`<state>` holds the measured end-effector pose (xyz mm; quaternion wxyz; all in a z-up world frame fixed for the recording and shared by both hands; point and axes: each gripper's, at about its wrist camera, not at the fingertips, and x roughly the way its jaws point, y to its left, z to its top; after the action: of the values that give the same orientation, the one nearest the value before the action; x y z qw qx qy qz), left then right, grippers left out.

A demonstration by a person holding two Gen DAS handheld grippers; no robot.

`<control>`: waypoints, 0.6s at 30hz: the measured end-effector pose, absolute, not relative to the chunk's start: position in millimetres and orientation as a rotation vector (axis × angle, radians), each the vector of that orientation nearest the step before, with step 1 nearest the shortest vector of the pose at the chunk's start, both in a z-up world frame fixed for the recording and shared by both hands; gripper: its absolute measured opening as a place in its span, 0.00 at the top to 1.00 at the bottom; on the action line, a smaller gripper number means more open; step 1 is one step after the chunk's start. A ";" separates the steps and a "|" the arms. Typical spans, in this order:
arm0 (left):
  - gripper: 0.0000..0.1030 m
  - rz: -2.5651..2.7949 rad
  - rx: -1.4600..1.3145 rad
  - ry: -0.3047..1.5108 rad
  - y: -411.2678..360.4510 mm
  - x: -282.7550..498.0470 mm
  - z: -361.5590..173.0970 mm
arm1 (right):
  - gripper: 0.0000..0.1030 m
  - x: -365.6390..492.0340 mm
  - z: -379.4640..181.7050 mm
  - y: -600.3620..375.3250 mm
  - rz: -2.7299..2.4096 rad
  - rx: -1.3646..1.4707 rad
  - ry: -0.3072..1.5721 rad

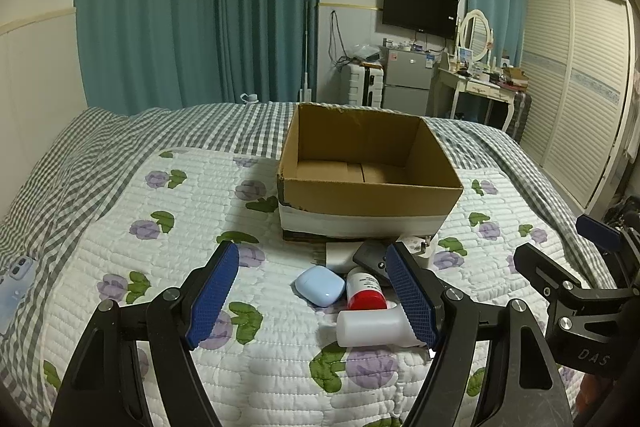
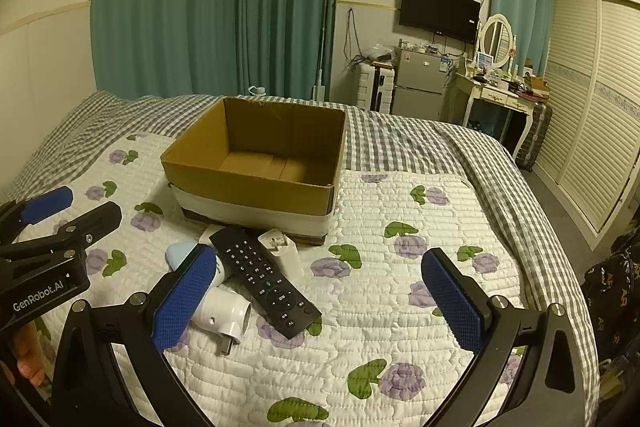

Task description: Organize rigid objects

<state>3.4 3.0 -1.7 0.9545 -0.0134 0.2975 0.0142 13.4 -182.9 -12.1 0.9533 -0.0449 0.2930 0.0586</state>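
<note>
The left gripper (image 1: pixel 312 291) hangs over the quilt with its jaws spread wide and nothing between them; its blue pads (image 1: pixel 212 297) frame a small heap of things lying on the bed. Nearest its right finger lies a white bottle (image 1: pixel 370 329) on its side, and touching that is a red-capped bottle (image 1: pixel 365 289). Just to the left of the red cap sits a pale blue earbud case (image 1: pixel 320 285). Behind these lie a black remote (image 1: pixel 370 259), partly hidden by the finger in the left wrist view, and a white charger (image 1: pixel 336 255). The right gripper (image 2: pixel 320 295) also hovers with its jaws wide apart and holds nothing; the remote lies between its fingers in the right wrist view, slanted, with its near end toward the camera. A white plug adapter (image 2: pixel 282 253) lies just beside the remote on the right, and a white plug with metal prongs (image 2: pixel 224 317) lies at the remote's left, partly under the left pad. Beyond the heap, close to it, stands an open cardboard box (image 1: pixel 370 193) with a white band around its lower wall; nothing shows inside it. Everything rests on a white flowered quilt (image 1: pixel 192 211) spread over a grey checked bedspread (image 1: pixel 240 125). At the far left edge of the left wrist view a light blue phone (image 1: pixel 16 283) lies on the bedspread. Teal curtains (image 1: pixel 192 7) hang behind the bed.
</note>
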 end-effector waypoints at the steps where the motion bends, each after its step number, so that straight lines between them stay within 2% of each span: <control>1: 0.23 0.030 -0.028 0.604 3.1 3.4 -2.0 | 0.00 13.1 -12.2 -182.7 0.120 -0.093 0.595; 18: 0.23 0.041 -0.036 0.601 6.0 2.8 -3.8 | 0.00 10.9 -13.0 -179.8 0.127 -0.100 0.596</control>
<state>2.8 6.0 -3.8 0.9548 -0.0179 0.2960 0.0202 10.9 -179.8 -13.0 0.9527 -0.0492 0.2933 0.0625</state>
